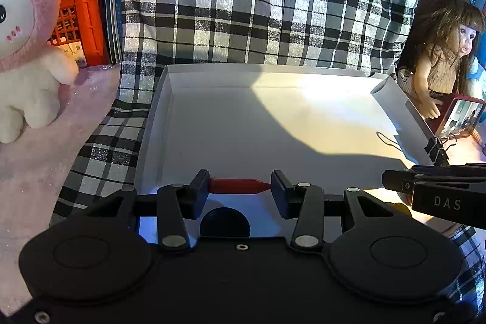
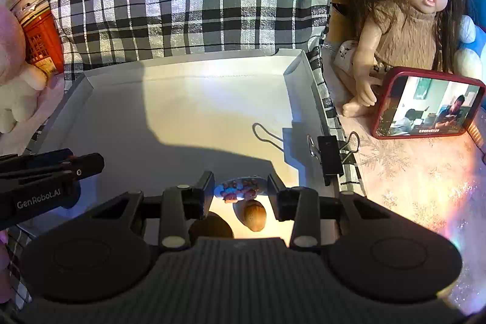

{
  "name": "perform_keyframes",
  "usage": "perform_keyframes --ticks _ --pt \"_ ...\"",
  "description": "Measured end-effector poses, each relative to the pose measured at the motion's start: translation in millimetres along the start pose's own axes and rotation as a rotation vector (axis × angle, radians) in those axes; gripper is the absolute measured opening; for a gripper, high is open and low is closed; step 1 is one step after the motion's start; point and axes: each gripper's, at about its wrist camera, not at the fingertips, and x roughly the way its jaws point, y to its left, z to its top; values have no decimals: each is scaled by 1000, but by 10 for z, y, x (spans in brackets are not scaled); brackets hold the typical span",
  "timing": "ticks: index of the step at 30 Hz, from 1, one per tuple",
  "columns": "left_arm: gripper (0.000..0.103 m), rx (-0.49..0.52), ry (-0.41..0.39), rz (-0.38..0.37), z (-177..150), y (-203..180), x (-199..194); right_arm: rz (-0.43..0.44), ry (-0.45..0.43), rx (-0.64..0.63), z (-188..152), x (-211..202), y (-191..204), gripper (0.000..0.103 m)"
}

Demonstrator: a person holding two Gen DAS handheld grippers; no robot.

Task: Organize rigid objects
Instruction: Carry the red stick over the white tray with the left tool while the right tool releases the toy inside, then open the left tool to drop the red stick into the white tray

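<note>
Left tongs (image 1: 240, 187) pinch a red pen (image 1: 240, 185) crosswise, low over the tray's (image 1: 158, 123) near edge. Right tongs (image 2: 240, 192) pinch a patterned oval piece (image 2: 240, 188) above a nut (image 2: 254, 217) there. Binder clip (image 2: 329, 155) grips the tray's right wall; doll (image 2: 407, 17) sits beyond.

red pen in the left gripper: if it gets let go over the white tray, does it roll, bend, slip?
The red pen looks rigid: it spans straight between the left gripper pads with no sag. Its round barrel would probably roll on the smooth tray floor, though the raised walls should stop it. It is held by its ends, so it may pivot or slip.
</note>
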Motion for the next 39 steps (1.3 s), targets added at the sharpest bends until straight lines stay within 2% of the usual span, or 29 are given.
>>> perform_keyframes --ticks 7,10,11,13,17,21,22,30,39 --pt "42 12 -11 6 -46 -13 41 -11 -5 -10 -9 44 18 44" --pt "43 3 -10 1 -38 -4 35 -16 -7 -18 -4 38 31 50" --pt "43 -6 -9 0 -37 7 23 -15 -9 -15 -3 33 25 58" --pt "45 -10 -18 2 -35 21 -12 -6 -17 -11 -3 5 20 60" --pt "57 6 -48 9 -46 32 -155 6 -42 2 -11 -105 -6 64" --pt "72 -8 -83 -25 -96 65 -391 31 -89 2 -55 -306 -9 69" --pt "72 -10 -93 -38 -119 72 -461 40 -104 -3 -80 -366 -3 70" --pt "82 55 -177 -77 -436 15 -1028 98 -219 -71 -455 -856 101 78" --pt "86 75 -250 -111 -965 -66 -1547 150 -306 -124 -972 -1240 171 85"
